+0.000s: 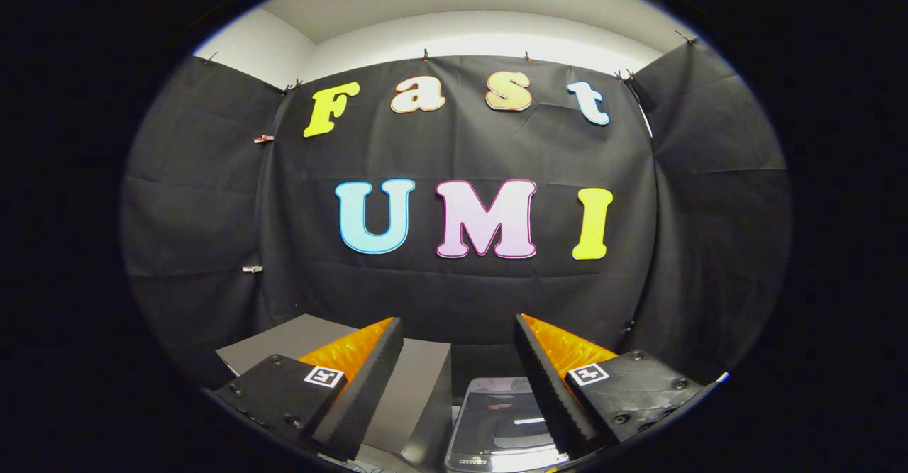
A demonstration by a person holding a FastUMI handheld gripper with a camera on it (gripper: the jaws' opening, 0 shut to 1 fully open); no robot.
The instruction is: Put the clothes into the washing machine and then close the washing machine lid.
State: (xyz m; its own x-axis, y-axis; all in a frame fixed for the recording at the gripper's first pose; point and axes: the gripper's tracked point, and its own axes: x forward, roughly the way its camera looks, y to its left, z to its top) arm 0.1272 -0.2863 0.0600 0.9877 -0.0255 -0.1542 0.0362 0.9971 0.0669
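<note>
Gripper view — gripper (460, 331) agape above washing machine (500, 427)

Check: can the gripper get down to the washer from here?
Probably yes. The gripper is open with nothing between its fingers, and the washer sits just below and ahead, beside a grey box, with nothing between.

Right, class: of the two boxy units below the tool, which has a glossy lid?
The rounded machine between the open tool's fingers; the box beside it is plain matte grey.
</note>
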